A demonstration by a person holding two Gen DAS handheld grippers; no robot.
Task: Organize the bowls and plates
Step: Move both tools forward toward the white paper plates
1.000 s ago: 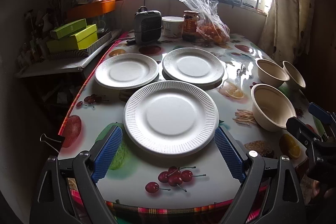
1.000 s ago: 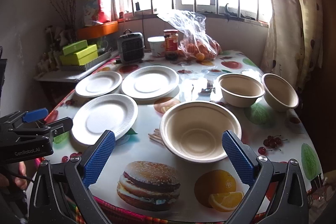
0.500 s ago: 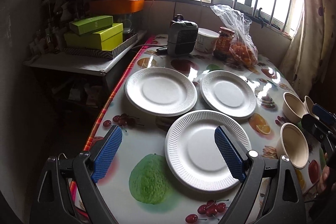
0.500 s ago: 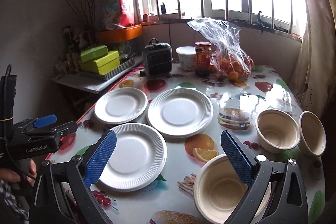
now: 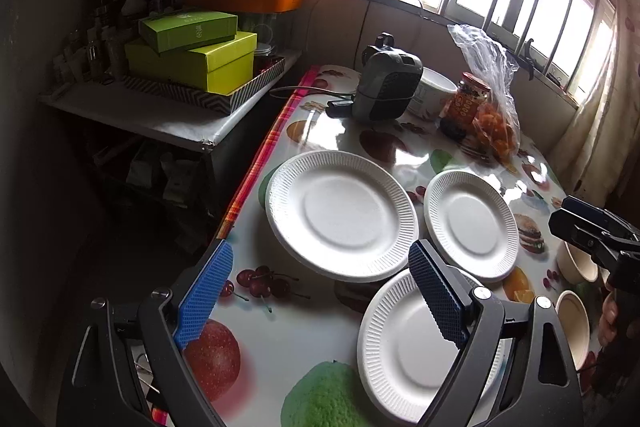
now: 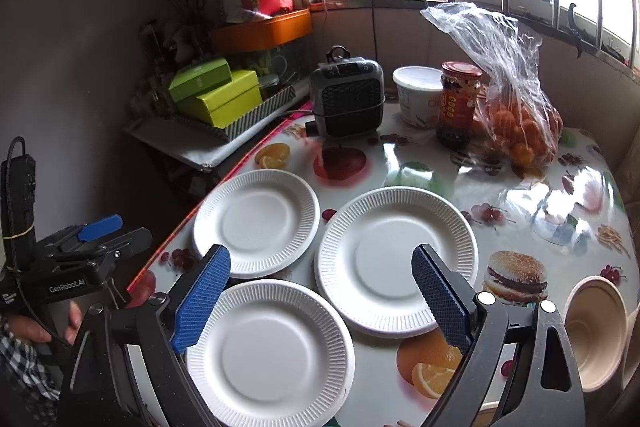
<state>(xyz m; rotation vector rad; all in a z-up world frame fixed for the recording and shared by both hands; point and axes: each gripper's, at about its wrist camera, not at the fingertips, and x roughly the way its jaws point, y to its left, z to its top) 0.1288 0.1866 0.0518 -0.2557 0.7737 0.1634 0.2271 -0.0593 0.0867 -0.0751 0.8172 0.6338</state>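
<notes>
Three white paper plates are lying flat and face up on the table [image 6: 420,163], none stacked yet: the far plate [image 5: 342,213] near the left edge, the middle plate [image 5: 472,223] to its right, and the near plate [image 5: 408,351] at the front, whose rim is seeming to overlap the other two a little. Being round, the plates are having no long axis, so only the rim is offering a place to grip. The left gripper [image 5: 320,291] is hovering with its jaws wide and empty — the far plate is lying straight ahead between the blue pads, while the near plate is sitting under the right pad. The right gripper [image 6: 320,295] is also wide and empty, looking at the near and middle plates. The bowls [image 6: 596,327] are standing upright, well apart on the right side. I am judging the left gripper as nearer to the far plate — it will need to come low to the rim.
</notes>
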